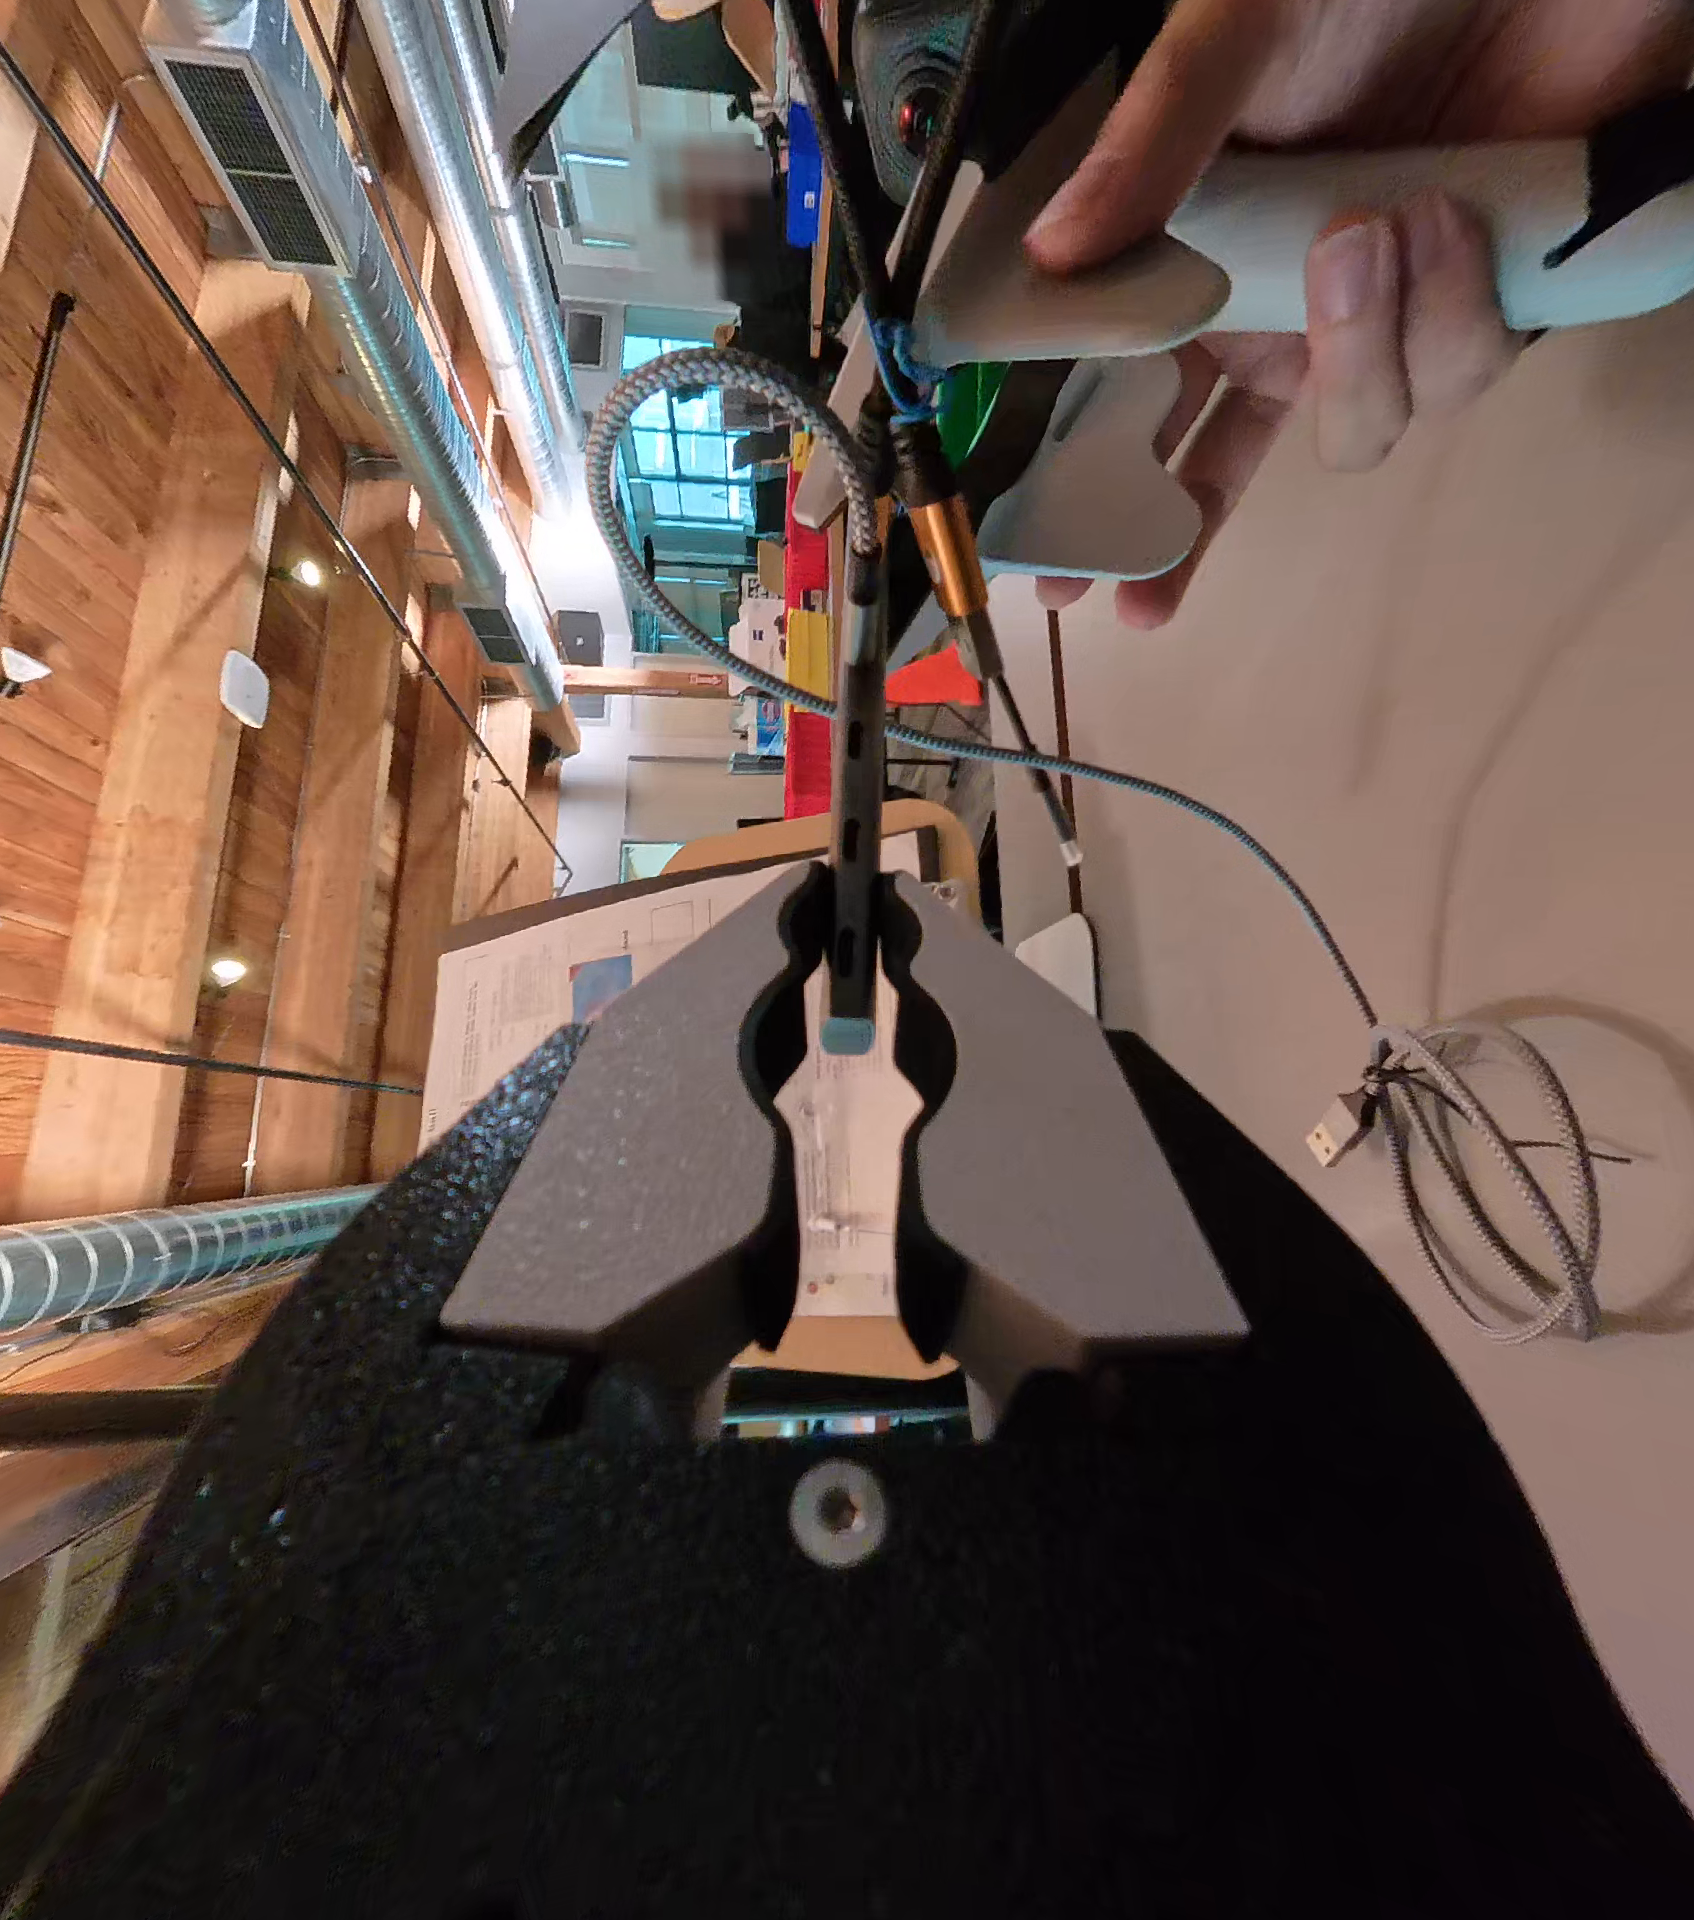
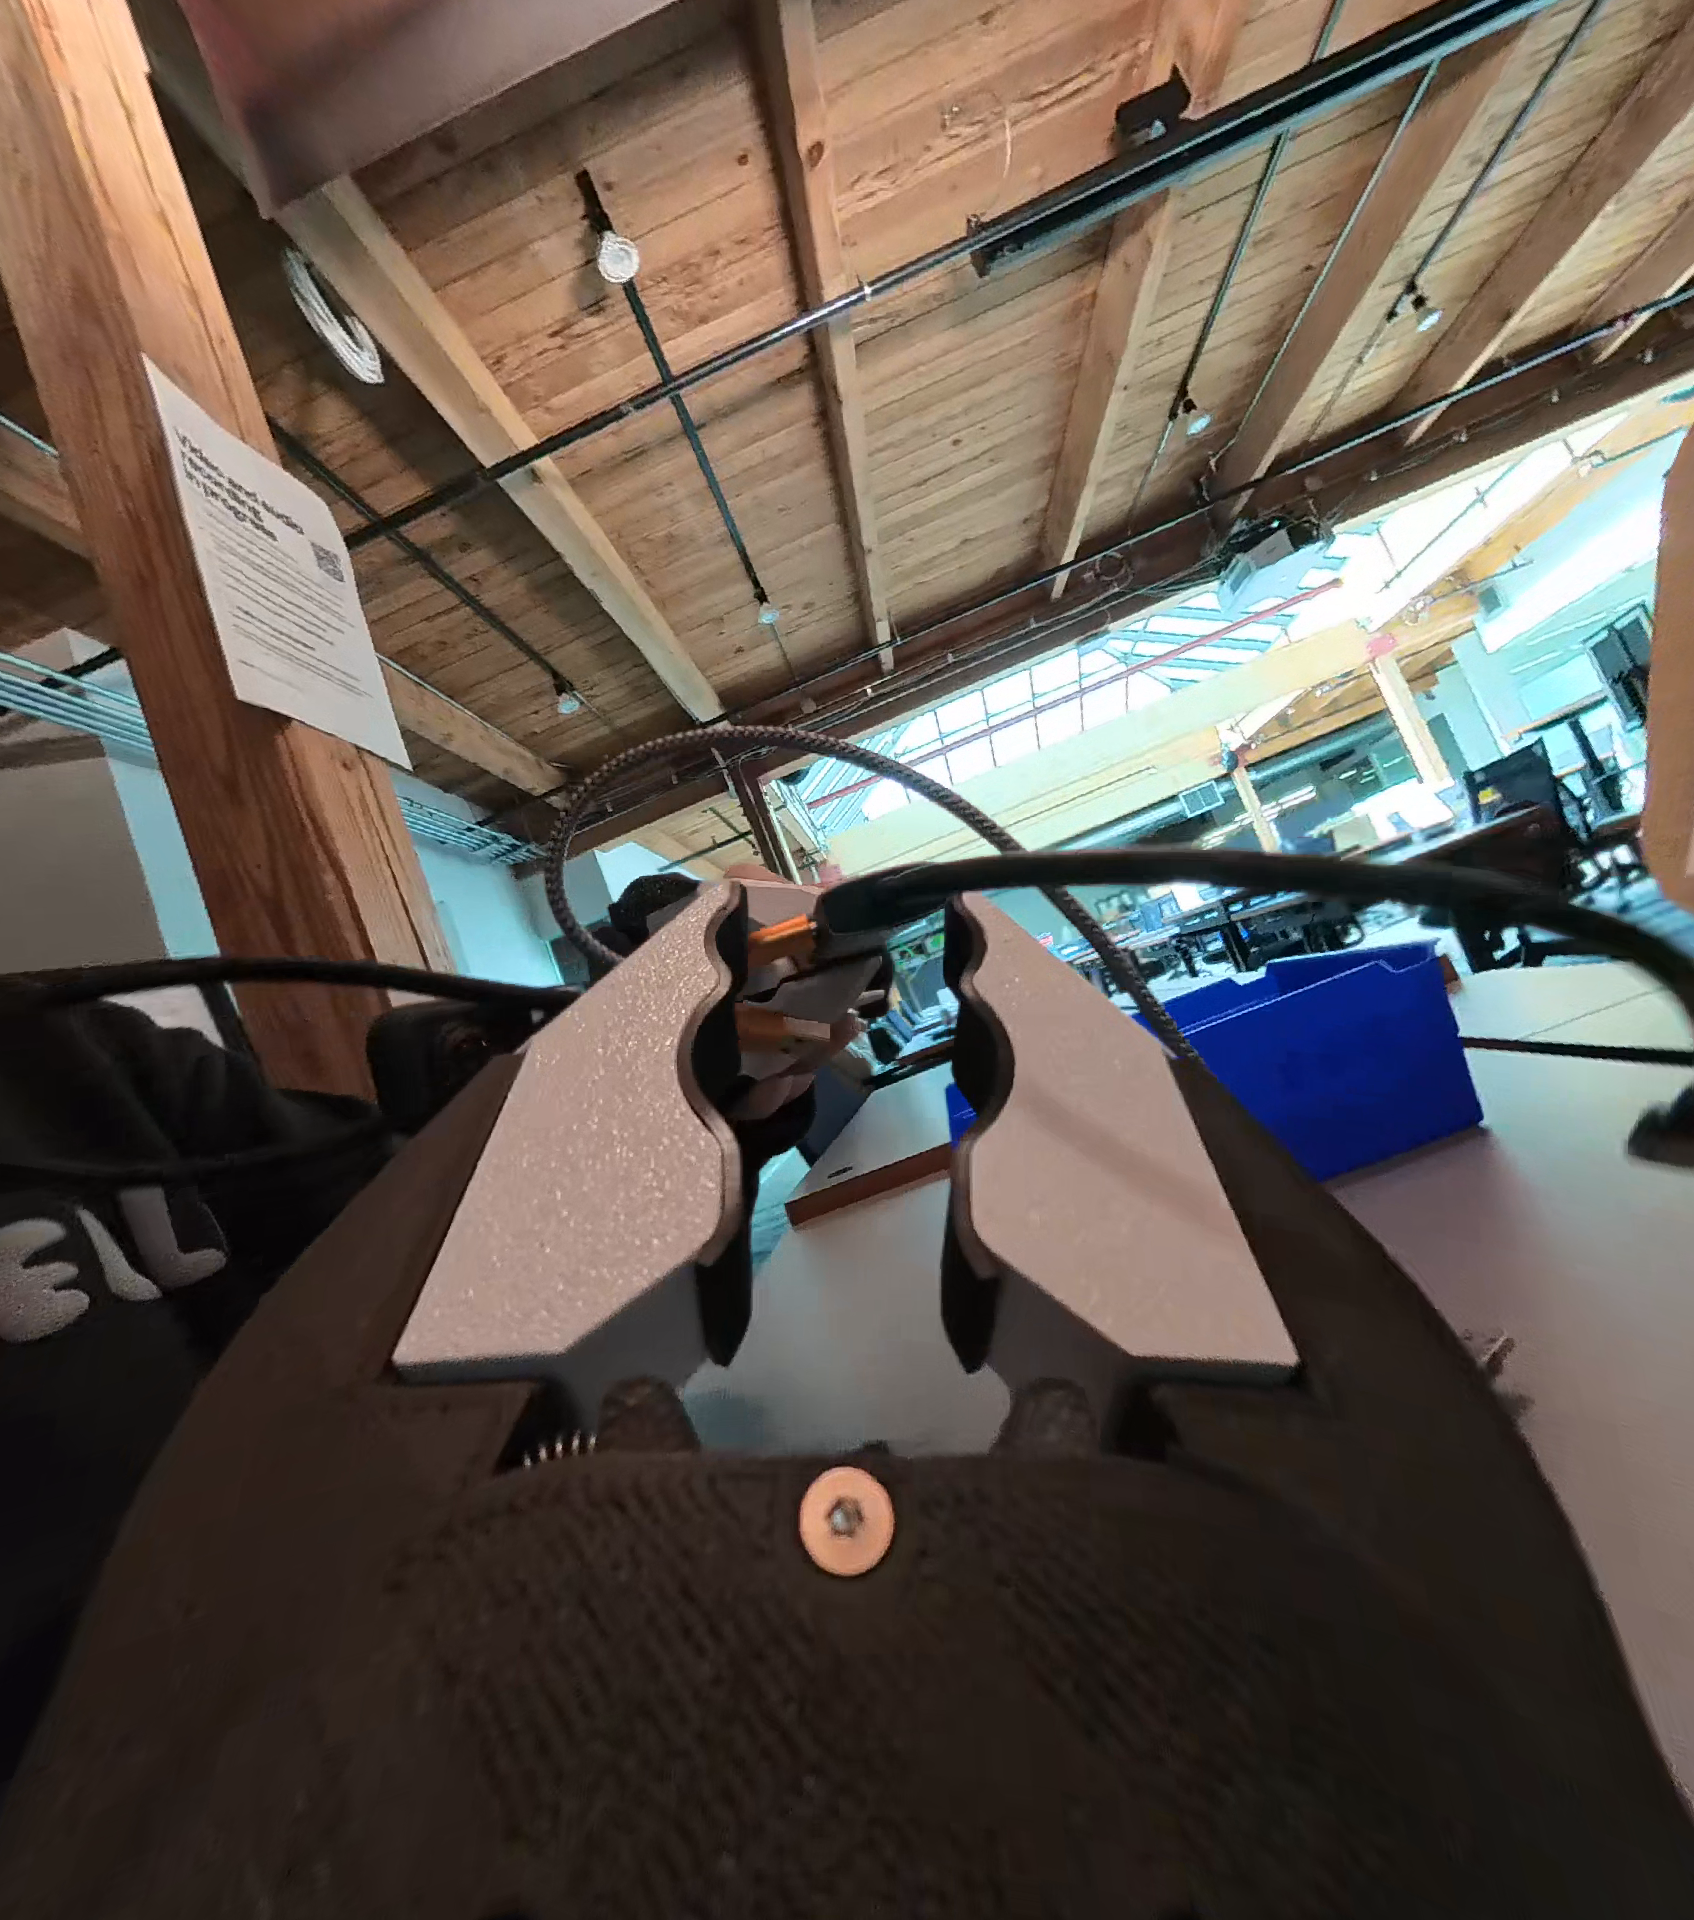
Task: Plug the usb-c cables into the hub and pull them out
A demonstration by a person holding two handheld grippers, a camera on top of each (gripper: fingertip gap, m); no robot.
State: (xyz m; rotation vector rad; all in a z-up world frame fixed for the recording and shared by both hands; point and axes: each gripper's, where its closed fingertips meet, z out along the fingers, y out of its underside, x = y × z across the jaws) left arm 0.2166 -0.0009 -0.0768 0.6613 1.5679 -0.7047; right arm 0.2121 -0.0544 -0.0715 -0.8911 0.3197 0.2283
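Note:
In the left wrist view my left gripper (image 1: 848, 925) is shut on a slim dark hub (image 1: 855, 790), held edge-on and pointing away. A grey braided cable (image 1: 614, 520) is plugged into the hub's far end and loops back. An orange-collared plug (image 1: 947, 551) on a black cable hangs beside that end. My right gripper (image 1: 936, 436), held by a hand (image 1: 1362, 343), faces it with its fingers apart. In the right wrist view my right gripper (image 2: 848, 935) is open, with the orange plug (image 2: 781, 940) just beyond its tips and a black cable (image 2: 1342, 883) arching across.
A coil of grey braided cable (image 1: 1487, 1184) with a USB-A plug (image 1: 1336, 1143) lies on the pale table (image 1: 1445, 675). A blue bin (image 2: 1321, 1049) stands on the table (image 2: 1549, 1351). A wooden post (image 2: 147, 520) and a person in a dark top (image 2: 43, 1247) are at left. Left tips to right tips: about 6 centimetres.

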